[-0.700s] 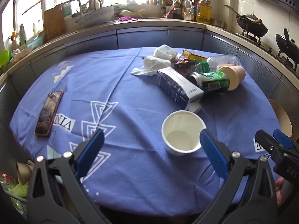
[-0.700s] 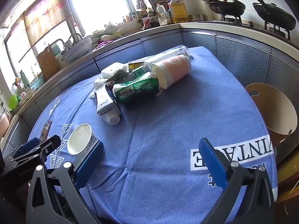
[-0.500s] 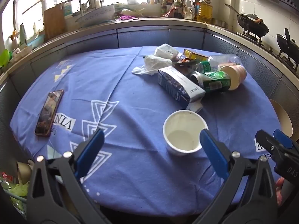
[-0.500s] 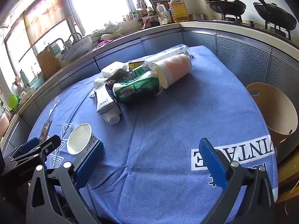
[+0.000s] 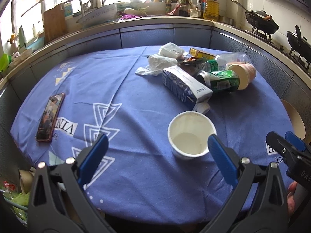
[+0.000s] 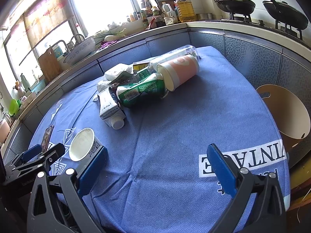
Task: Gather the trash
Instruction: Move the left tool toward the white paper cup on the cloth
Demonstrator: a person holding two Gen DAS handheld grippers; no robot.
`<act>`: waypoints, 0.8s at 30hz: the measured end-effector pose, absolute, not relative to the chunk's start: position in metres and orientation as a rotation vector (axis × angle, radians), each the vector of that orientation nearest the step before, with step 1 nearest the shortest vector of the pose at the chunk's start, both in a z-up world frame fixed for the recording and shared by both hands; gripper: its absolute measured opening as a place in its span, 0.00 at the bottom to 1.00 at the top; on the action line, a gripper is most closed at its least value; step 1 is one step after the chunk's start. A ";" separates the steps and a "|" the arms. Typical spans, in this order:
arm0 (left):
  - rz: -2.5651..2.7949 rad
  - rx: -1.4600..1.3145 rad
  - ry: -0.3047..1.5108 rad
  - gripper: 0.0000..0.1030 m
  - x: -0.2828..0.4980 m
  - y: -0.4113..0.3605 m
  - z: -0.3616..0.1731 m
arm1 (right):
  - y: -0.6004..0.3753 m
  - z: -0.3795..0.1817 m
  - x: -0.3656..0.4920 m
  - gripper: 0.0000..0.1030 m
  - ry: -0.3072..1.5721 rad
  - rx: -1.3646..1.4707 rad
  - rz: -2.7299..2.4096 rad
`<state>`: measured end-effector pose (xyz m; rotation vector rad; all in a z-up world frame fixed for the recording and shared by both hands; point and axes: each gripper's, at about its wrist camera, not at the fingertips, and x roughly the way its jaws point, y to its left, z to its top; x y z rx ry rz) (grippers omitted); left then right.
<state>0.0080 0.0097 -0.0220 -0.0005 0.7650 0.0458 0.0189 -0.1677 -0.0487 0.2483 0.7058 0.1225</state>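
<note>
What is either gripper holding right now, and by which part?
Nothing. The left gripper and the right gripper both stand wide open over the tablecloth with nothing between their pads. The white cup stands free beside the left gripper's right finger.

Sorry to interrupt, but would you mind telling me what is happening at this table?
A person is clearing trash off a blue tablecloth with a pair of tongs in each hand. Both the left tongs and the right tongs are open and empty, hovering over the near edge. An upright white paper cup stands nearest the left tongs. Further back lies a pile: a milk carton, a green can, a pink cup and crumpled wrappers. Nothing is picked up yet.
</note>
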 end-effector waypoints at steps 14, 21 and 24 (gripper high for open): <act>0.060 -0.014 0.810 0.96 0.012 0.014 -0.031 | -0.164 -0.053 0.022 0.97 0.714 0.230 0.116; 0.064 -0.013 0.817 0.96 0.013 0.016 -0.032 | -0.162 -0.054 0.023 0.97 0.712 0.223 0.116; 0.072 -0.010 0.825 0.96 0.014 0.017 -0.033 | -0.162 -0.055 0.024 0.97 0.711 0.238 0.122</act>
